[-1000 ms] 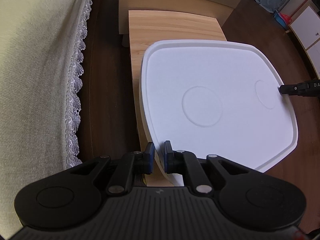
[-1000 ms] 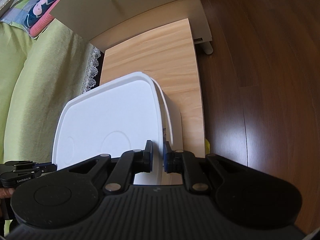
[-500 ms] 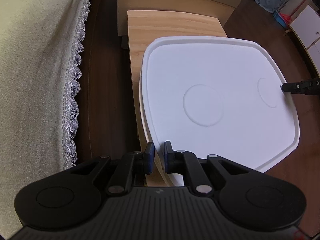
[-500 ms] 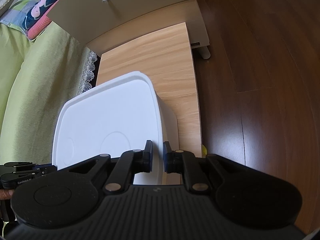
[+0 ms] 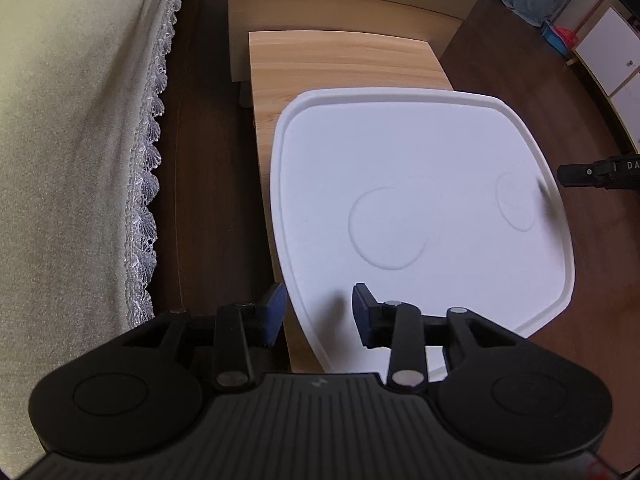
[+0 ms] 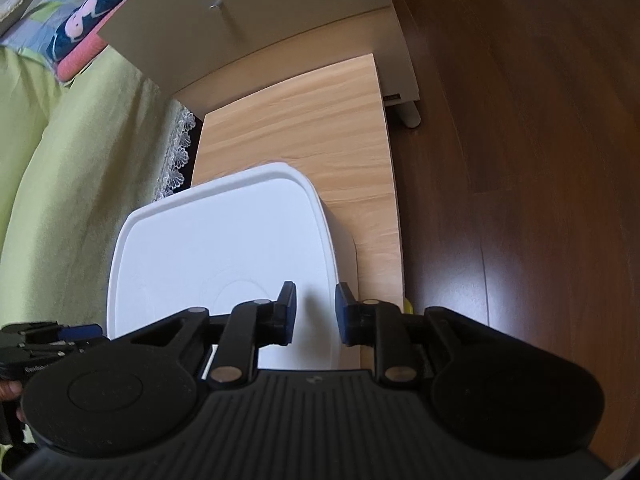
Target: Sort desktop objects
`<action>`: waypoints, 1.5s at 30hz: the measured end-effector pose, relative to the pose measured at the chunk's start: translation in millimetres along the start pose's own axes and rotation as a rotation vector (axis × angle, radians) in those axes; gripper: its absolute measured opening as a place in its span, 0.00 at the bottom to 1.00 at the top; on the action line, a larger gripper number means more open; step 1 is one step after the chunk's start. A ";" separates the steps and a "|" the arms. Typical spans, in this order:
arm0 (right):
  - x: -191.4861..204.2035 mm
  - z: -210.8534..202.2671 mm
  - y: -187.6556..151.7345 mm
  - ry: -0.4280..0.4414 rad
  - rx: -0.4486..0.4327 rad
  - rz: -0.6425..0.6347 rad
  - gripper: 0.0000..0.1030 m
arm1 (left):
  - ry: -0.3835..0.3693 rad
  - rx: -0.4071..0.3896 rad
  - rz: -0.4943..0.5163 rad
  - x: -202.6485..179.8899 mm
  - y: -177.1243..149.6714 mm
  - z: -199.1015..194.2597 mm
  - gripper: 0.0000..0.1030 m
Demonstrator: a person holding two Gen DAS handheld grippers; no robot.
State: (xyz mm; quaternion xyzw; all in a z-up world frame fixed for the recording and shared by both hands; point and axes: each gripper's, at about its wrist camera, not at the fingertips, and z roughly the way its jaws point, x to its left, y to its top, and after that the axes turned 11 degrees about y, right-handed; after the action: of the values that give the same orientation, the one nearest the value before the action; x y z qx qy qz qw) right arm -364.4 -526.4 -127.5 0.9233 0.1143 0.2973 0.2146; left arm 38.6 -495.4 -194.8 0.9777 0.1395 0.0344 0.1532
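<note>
A white storage box with a flat white lid (image 5: 420,184) stands on the near end of a narrow wooden table (image 5: 340,60). The lid (image 6: 224,236) bears two shallow round marks. My left gripper (image 5: 318,312) stands open astride the lid's near left edge. My right gripper (image 6: 315,312) is open over the lid's near right edge, with the box wall (image 6: 346,264) under it. Each gripper shows in the other view: the right one (image 5: 600,170) at the far right, the left one (image 6: 44,340) at the lower left. Nothing is held.
A bed with a pale green cover and lace trim (image 5: 80,140) runs along the table's left side. A low cream cabinet (image 6: 248,28) stands past the table's far end. Dark wooden floor (image 6: 520,140) lies to the right. Something small and yellow (image 6: 407,304) peeks by the table edge.
Both grippers were shut on the lid's edges and have opened. The lid has settled flat on the box. Both cameras have drawn back a little.
</note>
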 end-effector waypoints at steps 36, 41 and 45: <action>24.0 -20.1 -19.6 -0.120 0.006 -0.027 0.99 | 0.125 -0.094 0.010 -15.8 -18.5 -43.5 0.99; 35.7 -24.4 -32.5 -0.160 0.028 -0.035 0.99 | 0.118 -0.066 -0.005 -22.8 -29.1 -50.2 0.99; 48.7 -27.6 -46.3 -0.189 0.049 -0.046 0.99 | 0.112 -0.058 -0.023 -31.2 -40.2 -59.6 0.99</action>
State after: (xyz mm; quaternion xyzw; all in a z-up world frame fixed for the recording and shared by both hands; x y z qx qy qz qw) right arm -346.0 -460.0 -104.5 0.9494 0.1216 0.2009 0.2087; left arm -8.4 -450.2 -151.4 0.9677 0.1579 0.0916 0.1737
